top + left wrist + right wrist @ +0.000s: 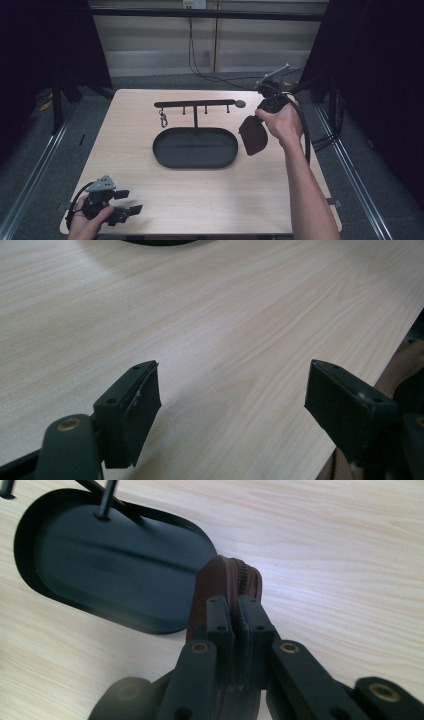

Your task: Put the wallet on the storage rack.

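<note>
the brown zip pouch (pixel 227 585) hangs clamped in the right tongs (pixel 237 615), lifted just off the worktop (pixel 150 200) beside the right end of the black tray (pixel 165 160). this looks like the carry step: the pouch probably goes into the tray or onto 1 of the pegs of the rack (pixel 195 104) above it, so the next move needs a short swing toward it. the left tongs (pixel 232 405) rest apart near the front edge, holding nothing.

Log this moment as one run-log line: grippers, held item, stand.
right gripper: shut on brown zippered leather pouch, lifted beside black oval tray stand | left gripper: open, at near table edge | keyring clip: on hook bar
</note>
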Demonstrator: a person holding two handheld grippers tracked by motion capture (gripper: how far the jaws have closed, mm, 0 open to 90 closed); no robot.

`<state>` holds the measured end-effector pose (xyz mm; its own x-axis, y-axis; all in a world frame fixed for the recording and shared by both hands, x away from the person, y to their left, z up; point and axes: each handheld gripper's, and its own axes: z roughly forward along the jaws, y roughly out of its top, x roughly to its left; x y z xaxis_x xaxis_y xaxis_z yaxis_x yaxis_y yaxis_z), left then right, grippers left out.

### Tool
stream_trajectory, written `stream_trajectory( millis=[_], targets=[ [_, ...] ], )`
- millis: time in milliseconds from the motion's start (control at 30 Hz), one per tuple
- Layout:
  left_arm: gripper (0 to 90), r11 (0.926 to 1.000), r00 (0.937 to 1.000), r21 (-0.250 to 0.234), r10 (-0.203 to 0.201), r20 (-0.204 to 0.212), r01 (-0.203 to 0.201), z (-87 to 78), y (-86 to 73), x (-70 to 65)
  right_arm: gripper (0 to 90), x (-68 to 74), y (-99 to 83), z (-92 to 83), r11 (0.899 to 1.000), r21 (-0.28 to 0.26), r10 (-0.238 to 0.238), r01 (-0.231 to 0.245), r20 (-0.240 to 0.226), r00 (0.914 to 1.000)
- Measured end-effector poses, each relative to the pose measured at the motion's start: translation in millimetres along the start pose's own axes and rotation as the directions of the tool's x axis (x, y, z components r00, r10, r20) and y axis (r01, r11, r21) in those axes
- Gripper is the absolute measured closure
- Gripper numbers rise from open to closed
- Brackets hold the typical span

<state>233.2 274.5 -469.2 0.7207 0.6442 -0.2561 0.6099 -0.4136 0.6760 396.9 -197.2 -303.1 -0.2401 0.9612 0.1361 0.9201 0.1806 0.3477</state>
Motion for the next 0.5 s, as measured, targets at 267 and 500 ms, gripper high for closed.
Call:
stream_trajectory(
  millis=[267, 500],
  targets=[
    [21.9, 1.0, 1.0, -0.004, -0.001, 0.001, 0.001, -0.1, -0.2, -0.7, 85.2, 6.4, 3.1, 5.8, 0.999, -0.031, 0.002, -0.004, -0.052, 0.9986],
    [21.9, 1.0, 1.0, -0.001, 0.004, -0.007, -0.004, -0.3, -0.2, -1.0, 85.3, 12.5, 4.2, 15.2, 0.997, -0.075, 0.008, -0.015, -0.095, 0.9955]
  ],
)
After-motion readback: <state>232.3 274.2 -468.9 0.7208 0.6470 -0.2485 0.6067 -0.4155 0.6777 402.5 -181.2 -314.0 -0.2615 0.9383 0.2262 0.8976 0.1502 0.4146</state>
